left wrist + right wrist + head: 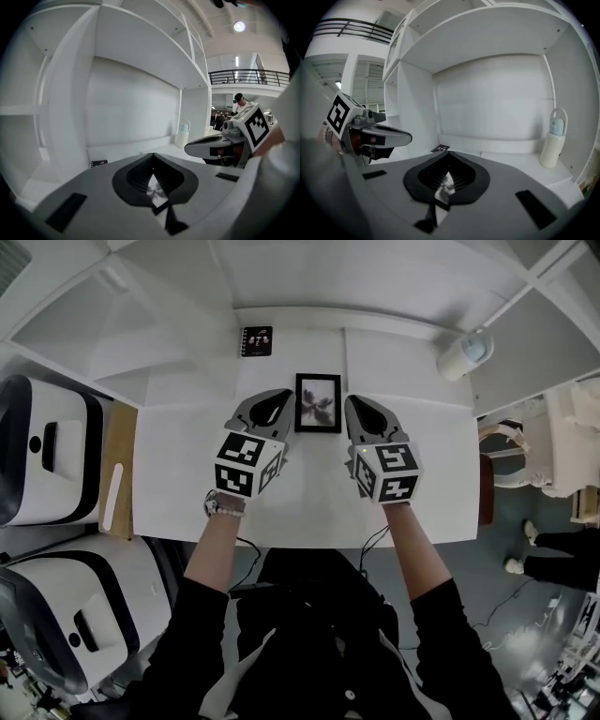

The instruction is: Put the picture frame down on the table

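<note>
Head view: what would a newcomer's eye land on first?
The black picture frame with its grey photo stands out against the white table, near the middle. It is flanked by the left hand-held gripper and the right hand-held gripper, both shut, one on each side. Further back are a small black booklet and, off to the right, a white bottle.

- The left gripper [152,157] fills the bottom, its jaws pressed together with nothing between them.
- A sliver of frame [154,191] shows through the dark gap behind the tips, at 6 o'clock.
- The right gripper [190,148] lies at 3 o'clock.
- A white bottle [182,134] stands on the table [126,149], right of centre.
- A dark card [98,163] lies at 8 o'clock.
- White shelves [140,56] span 9 to 12 o'clock.
- A railing [243,75] crosses at 2 o'clock, with a person [241,105] below it.
</note>
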The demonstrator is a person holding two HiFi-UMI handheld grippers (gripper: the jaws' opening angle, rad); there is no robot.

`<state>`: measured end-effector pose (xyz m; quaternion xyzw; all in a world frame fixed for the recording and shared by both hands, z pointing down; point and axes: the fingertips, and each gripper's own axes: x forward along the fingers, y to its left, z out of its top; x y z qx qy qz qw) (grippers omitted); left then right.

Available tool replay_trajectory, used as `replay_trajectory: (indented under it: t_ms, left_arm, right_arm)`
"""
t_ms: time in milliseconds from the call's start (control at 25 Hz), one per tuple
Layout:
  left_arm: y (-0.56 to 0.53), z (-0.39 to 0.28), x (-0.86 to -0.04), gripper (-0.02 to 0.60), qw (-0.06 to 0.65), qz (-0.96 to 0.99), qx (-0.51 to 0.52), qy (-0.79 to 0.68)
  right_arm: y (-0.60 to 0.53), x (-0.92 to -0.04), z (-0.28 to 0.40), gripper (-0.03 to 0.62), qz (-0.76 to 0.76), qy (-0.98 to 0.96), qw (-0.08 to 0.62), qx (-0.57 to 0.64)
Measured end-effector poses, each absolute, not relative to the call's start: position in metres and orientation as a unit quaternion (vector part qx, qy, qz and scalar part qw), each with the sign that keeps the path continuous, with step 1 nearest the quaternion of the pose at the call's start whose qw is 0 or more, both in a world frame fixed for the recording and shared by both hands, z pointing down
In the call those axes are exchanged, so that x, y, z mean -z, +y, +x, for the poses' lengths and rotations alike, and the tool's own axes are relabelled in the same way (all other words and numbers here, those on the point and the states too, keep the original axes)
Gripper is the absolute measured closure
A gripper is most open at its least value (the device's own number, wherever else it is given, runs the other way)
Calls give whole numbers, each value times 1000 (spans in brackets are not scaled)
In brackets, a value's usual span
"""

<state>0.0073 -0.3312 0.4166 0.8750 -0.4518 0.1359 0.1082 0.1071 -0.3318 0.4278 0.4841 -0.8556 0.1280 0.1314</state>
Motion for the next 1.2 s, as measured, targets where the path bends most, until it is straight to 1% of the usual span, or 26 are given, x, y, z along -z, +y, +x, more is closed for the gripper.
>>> replay_trajectory:
  t_ms: [320,720,960,1200]
  left_arm:
    - [-307,16,-350,580,19,883,-116,-454]
    - [-276,20,-289,580,-44,881,-78,-464]
    - [-259,20,-277,580,-53,876,-76,-472]
    - [-247,18,-271,580,-53,869,-85,-484]
  right_arm:
    - [-302,-365,110,592,484,-868,94,-60]
    - [-275,-302,139,592,503,-862,58,5]
    - [-260,-280,143,592,507,-858,63,55]
    - [-251,-267,144,592,509,-856,52,69]
